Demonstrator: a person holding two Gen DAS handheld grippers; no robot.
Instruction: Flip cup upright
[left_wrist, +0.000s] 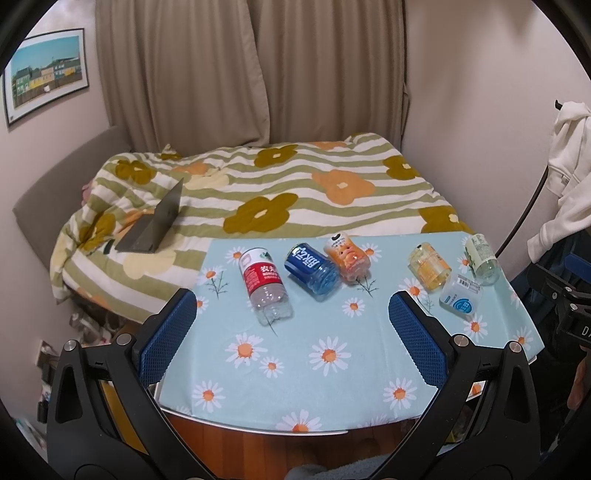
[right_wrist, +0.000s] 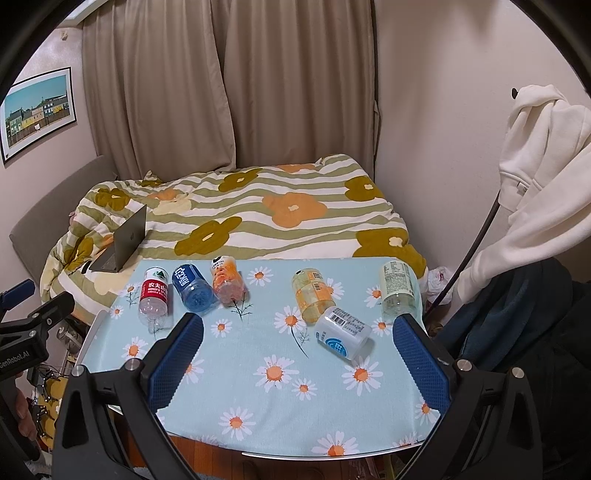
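Lying sideways: 6 plastic bottles (right_wrist: 154, 295) on daisy cloth (right_wrist: 280, 402); both grippers (left_wrist: 293, 325) (right_wrist: 301, 345) spread.

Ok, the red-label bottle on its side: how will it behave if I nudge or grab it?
The red-label bottle looks empty, with clear walls and no liquid visible, so it is probably very light and may skid from a nudge. It is round and lies on its side on the tablecloth, so it will likely roll. The thin plastic may dent under a hard squeeze.
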